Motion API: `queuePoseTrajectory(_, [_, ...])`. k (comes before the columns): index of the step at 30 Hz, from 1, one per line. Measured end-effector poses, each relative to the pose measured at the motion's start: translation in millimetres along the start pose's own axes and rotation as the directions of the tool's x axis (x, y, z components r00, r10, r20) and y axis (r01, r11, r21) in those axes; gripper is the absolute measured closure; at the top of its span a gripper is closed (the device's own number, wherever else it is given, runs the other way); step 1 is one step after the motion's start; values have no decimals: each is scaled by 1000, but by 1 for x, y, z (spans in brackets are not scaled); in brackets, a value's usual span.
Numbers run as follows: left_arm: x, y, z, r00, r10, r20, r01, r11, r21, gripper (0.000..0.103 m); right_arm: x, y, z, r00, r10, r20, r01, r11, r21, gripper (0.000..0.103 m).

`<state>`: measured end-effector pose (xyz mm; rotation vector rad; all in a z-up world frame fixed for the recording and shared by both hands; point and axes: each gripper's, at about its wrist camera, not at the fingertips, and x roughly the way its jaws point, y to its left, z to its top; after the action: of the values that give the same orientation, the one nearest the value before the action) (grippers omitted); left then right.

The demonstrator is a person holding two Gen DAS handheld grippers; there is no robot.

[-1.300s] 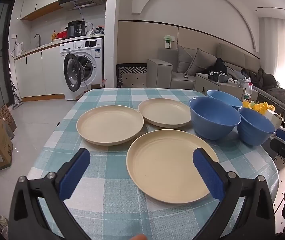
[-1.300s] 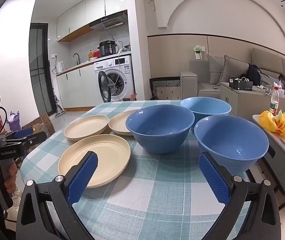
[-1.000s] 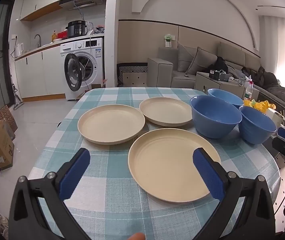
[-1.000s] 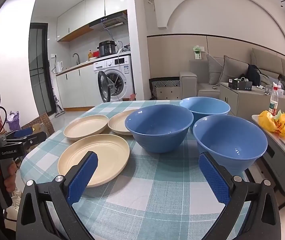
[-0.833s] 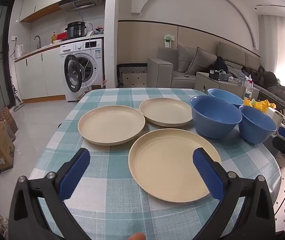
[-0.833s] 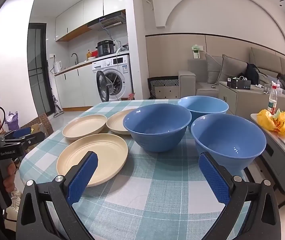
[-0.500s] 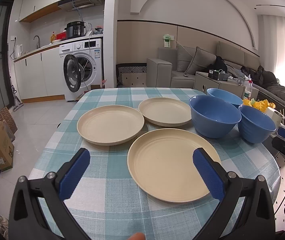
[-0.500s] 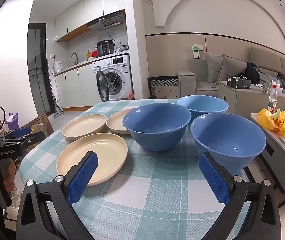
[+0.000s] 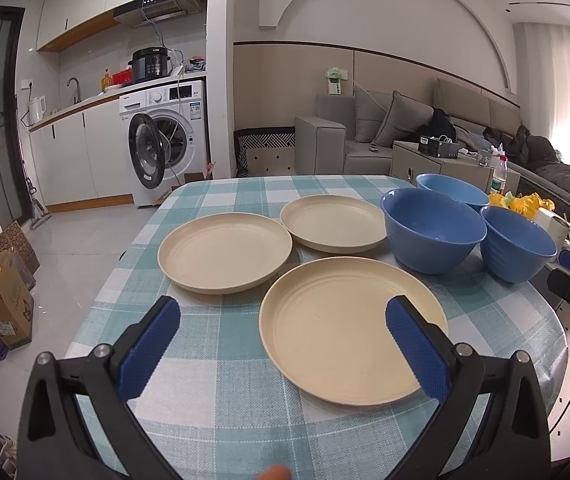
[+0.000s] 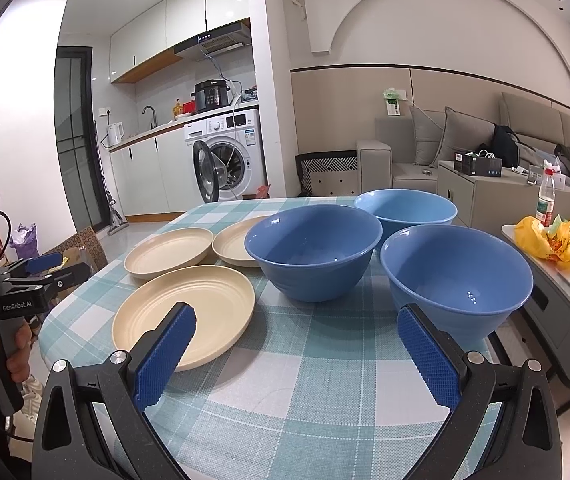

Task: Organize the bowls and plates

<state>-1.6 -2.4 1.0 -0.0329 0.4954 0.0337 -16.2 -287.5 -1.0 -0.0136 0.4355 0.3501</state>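
Three cream plates lie on the checked tablecloth: a near one (image 9: 349,328) (image 10: 189,312), a left one (image 9: 225,252) (image 10: 169,252) and a far one (image 9: 333,222) (image 10: 233,248). Three blue bowls stand to their right: a middle one (image 9: 433,230) (image 10: 313,248), a near one (image 9: 517,242) (image 10: 457,276) and a far one (image 9: 451,190) (image 10: 405,208). My left gripper (image 9: 281,340) is open and empty, hovering over the near plate's front edge. My right gripper (image 10: 297,352) is open and empty, in front of the near bowl.
The round table (image 9: 221,392) ends close in front and at the right. A side cabinet with a yellow bag (image 10: 553,240), a bottle and a white roll stands right of it. A washing machine (image 9: 165,148) with its door open and cardboard boxes (image 9: 1,300) are at the left.
Both grippers stay open. The views have barely shifted; the right gripper has edged slightly closer to the bowls. Nothing on the table has moved.
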Motion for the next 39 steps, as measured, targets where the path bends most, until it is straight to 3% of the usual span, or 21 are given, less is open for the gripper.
queuePoseTrajectory(11, [1, 6, 4, 1000, 9, -3, -9, 1000, 6, 0, 4, 4, 2, 1000, 9, 4, -8, 1000, -11, 0])
queuePoseTrajectory(16, [2, 11, 4, 1000, 13, -7, -13, 1000, 1, 0, 5, 4, 6, 999, 49, -3, -49, 999, 13, 0])
queuePoseTrajectory(39, [15, 26, 7, 999, 30, -36, -30, 1000, 7, 0, 15, 0, 29, 1000, 29, 2, -29, 999, -23, 0])
